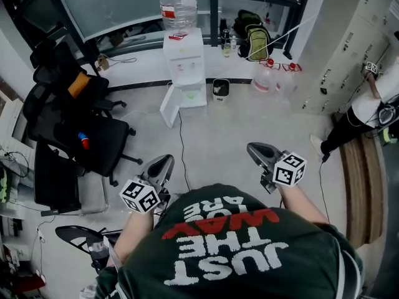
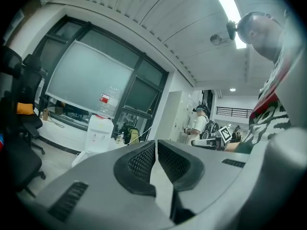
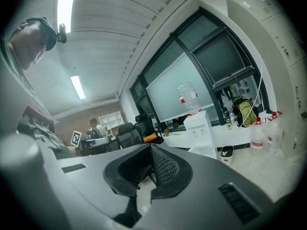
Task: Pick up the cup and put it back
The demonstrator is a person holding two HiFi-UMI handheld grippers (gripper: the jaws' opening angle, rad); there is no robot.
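Honestly, I can find no cup in any view, so I cannot say where it is. My left tongs (image 1: 164,162) and right tongs (image 1: 254,147) are both closed and empty. Searching blind, I may trip on the cable (image 1: 181,143) across the floor.

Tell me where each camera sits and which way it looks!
Head view: on the person's head, looking down at the floor; the dark green printed T-shirt, left gripper and right gripper show.
Left gripper view: on the left gripper, looking forward along its closed jaws.
Right gripper view: on the right gripper, looking forward along its closed jaws.
Shared: all three show the white water dispenser with a clear bottle.
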